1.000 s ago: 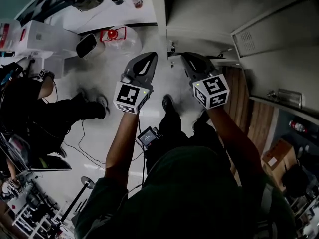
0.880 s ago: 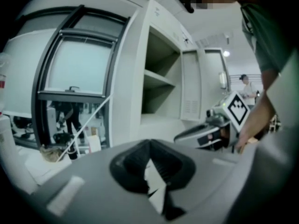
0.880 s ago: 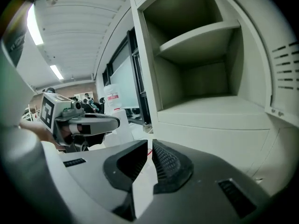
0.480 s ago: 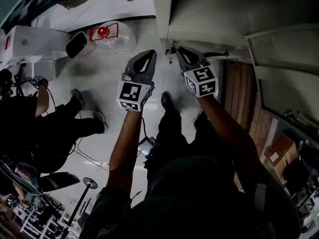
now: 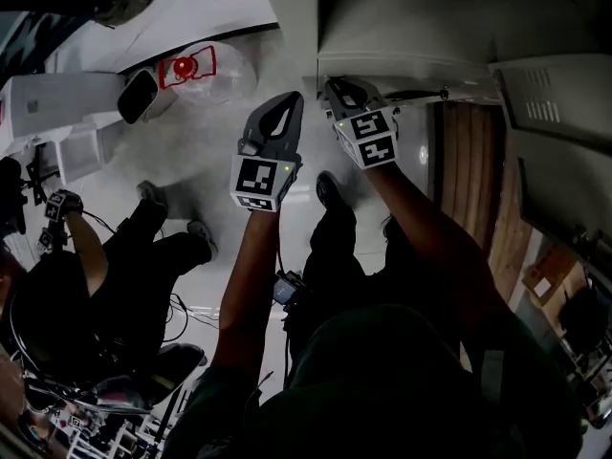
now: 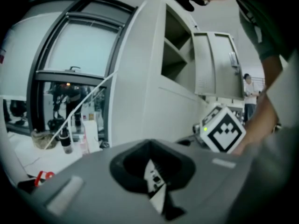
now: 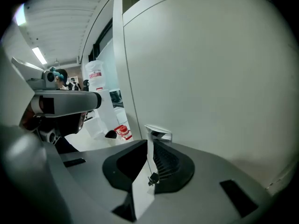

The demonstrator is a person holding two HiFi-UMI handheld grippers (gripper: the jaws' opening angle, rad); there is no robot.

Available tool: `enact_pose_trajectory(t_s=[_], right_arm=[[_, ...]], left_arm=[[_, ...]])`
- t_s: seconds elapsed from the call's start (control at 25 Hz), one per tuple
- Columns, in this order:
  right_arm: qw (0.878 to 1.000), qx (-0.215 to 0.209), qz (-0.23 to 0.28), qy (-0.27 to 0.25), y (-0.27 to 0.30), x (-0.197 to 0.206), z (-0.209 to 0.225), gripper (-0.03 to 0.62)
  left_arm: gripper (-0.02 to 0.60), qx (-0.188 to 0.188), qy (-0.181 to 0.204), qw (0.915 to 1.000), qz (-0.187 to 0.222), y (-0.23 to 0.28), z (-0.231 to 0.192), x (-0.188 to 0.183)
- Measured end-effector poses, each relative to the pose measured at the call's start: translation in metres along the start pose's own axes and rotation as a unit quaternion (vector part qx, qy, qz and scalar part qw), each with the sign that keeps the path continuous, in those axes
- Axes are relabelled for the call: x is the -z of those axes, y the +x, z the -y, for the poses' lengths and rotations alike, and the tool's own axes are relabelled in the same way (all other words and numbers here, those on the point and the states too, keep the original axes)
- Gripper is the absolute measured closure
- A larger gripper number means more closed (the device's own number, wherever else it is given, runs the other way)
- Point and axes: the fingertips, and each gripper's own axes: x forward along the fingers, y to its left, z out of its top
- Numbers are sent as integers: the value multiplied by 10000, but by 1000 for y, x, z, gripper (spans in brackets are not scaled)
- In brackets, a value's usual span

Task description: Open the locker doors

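**Right gripper at door handle; left idle**

The right gripper (image 7: 148, 143), jaws pressed together, has its tips at the small metal handle (image 7: 159, 135). Whether they pinch it cannot be told. The handle sits at the left vertical edge of the closed locker door (image 7: 210, 78), straight ahead. The right arm is extended and nearer. The left gripper (image 5: 284, 105), jaws together and empty, is held beside it, clear of the locker.
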Motion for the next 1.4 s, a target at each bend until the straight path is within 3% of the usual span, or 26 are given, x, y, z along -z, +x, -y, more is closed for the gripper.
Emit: enact_pose_trajectory(t_s=[0.6, 0.92, 1.16, 1.4], right_arm=[[9991, -308, 98, -264, -29, 23, -23, 571], [9975, -621, 32, -327, -66, 52, -37, 571], [9955, -863, -103, -374, -94, 71, -40, 571], [9941, -988, -334, -311, -133, 98, -36, 570]], left_arm=[[591, 33, -64, 9999, -72, 17, 20, 20], [591, 55, 9, 9999, -142, 7, 54, 29], [592, 221, 280, 9990, -258, -7, 85, 33], [592, 249, 202, 9991, -268, -10, 128, 32]])
